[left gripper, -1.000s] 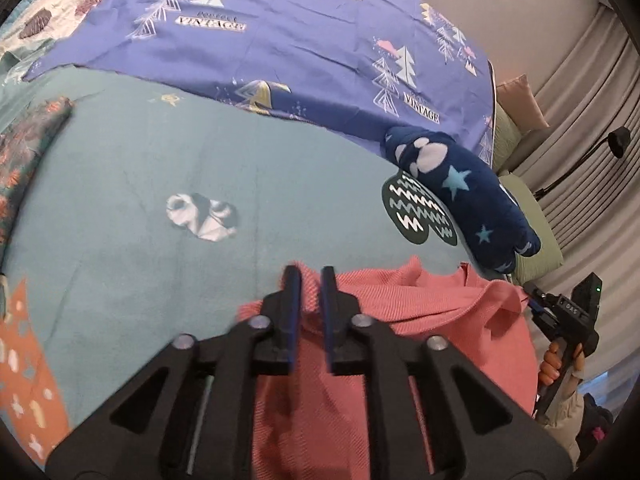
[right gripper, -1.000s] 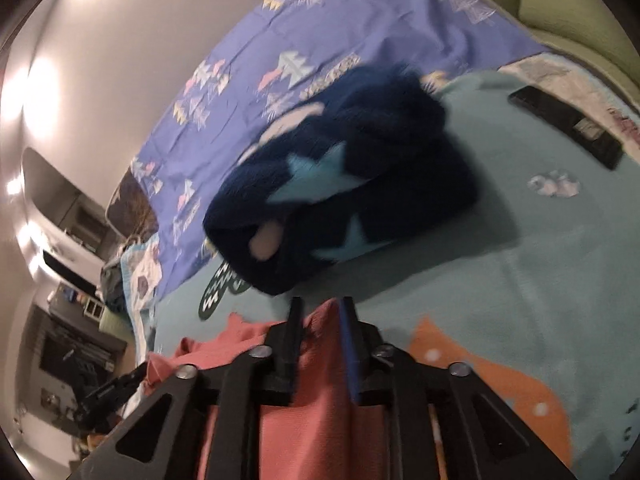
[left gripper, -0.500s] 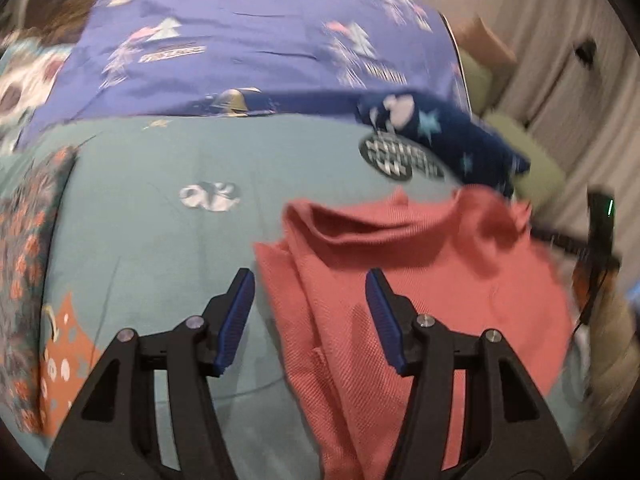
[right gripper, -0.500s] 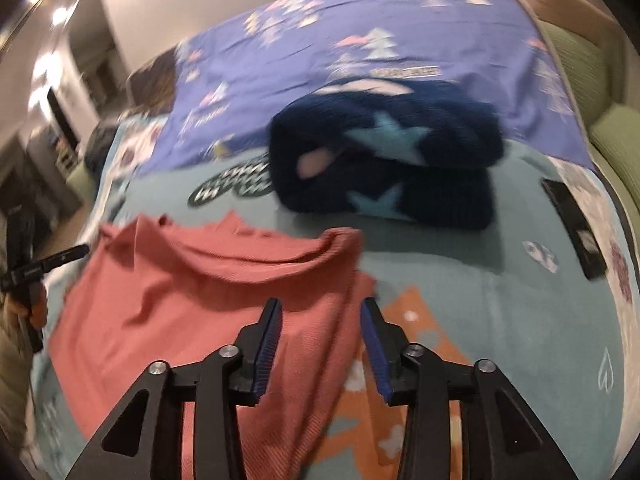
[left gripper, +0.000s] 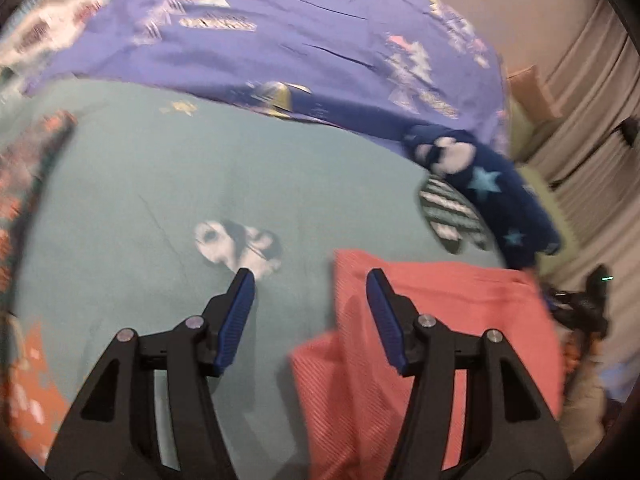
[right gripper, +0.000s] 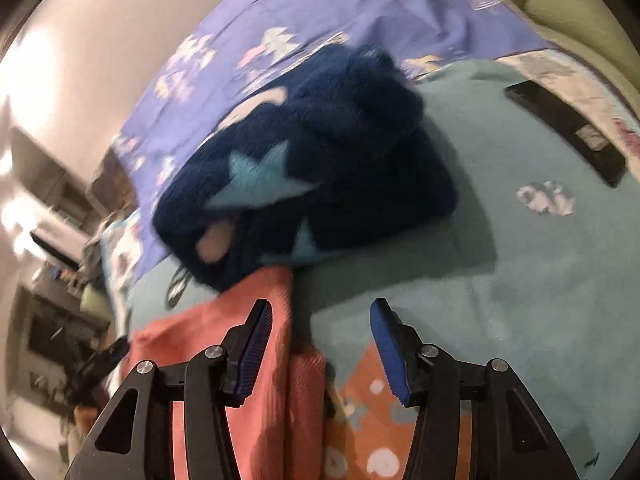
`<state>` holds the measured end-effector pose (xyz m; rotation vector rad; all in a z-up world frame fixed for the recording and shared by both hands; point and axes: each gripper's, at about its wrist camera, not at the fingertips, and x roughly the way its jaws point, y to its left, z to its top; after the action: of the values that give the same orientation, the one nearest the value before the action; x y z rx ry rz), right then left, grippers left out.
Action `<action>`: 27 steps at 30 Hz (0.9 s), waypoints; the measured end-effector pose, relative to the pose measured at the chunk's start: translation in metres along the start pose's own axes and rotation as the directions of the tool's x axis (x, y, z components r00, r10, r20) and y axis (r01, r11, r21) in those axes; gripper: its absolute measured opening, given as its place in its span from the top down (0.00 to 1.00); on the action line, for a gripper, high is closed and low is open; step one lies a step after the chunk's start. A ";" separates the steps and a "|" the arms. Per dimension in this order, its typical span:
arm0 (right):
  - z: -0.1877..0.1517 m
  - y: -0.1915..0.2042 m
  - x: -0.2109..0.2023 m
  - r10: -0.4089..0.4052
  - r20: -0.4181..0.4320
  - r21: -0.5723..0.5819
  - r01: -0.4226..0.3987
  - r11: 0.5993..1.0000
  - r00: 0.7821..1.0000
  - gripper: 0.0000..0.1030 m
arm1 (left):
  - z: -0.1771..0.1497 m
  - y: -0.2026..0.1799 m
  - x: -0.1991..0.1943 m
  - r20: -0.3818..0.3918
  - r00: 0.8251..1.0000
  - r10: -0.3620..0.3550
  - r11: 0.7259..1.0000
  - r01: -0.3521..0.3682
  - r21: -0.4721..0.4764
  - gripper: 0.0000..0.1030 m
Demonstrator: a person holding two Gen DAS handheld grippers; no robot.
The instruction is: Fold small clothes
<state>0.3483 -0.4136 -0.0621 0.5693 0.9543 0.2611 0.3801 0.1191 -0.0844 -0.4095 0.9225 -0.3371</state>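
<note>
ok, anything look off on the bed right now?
Nothing damaged. The coral garment lies unevenly folded, with a lower layer jutting out past its left edge. A black remote-like object sits on the teal blanket.

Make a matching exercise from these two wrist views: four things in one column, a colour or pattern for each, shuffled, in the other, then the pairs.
Things:
1. small garment
2. folded fleece
3. bedsheet under the clothes
4. blanket at the far side of the bed

Descriptions:
A. purple with pale tree prints
B. coral red
C. teal with a few printed figures
D. dark navy with light blue stars

Pairs: 1-B, 2-D, 3-C, 4-A
</note>
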 end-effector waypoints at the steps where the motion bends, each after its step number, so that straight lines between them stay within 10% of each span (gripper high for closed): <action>1: -0.001 -0.001 0.000 0.023 -0.008 -0.008 -0.023 1.000 1.000 0.49 | -0.001 0.000 0.001 -0.014 0.999 -0.040 0.999 0.040 -0.006 0.42; 8: 0.008 0.020 0.014 0.070 -0.048 -0.102 -0.075 0.992 0.996 0.48 | -0.001 -0.025 0.017 -0.058 0.994 -0.097 0.992 0.101 0.071 0.42; 10: 0.009 0.023 0.019 0.046 -0.060 -0.120 -0.053 0.991 0.997 0.48 | -0.002 -0.037 0.022 -0.063 0.993 -0.103 0.986 0.111 0.127 0.56; 11: 0.010 0.025 0.021 0.034 -0.059 -0.126 -0.041 0.991 0.998 0.49 | -0.003 -0.043 0.023 -0.067 0.993 -0.094 0.981 0.104 0.163 0.86; 12: 0.010 0.026 0.022 0.021 -0.051 -0.132 -0.027 0.991 0.998 0.66 | -0.004 -0.048 0.023 -0.065 0.996 -0.068 0.978 0.080 0.194 0.96; 14: 0.009 0.022 0.018 -0.010 -0.019 -0.124 0.007 0.992 1.000 0.97 | -0.006 -0.052 0.012 -0.006 0.999 -0.035 0.974 0.036 0.222 0.96; 21: 0.002 0.016 -0.043 0.036 0.134 -0.140 -0.017 0.990 0.990 0.97 | 0.004 -0.029 -0.020 0.111 0.991 -0.070 0.987 0.053 0.150 0.96; 27: 0.007 -0.015 -0.011 -0.117 0.009 -0.037 0.117 0.992 0.993 0.87 | -0.003 0.003 0.007 0.045 0.999 0.010 1.000 -0.010 0.002 0.95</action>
<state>0.3470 -0.4332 -0.0600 0.4781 0.9703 0.1710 0.3817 0.1180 -0.0919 -0.4090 0.8804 -0.3184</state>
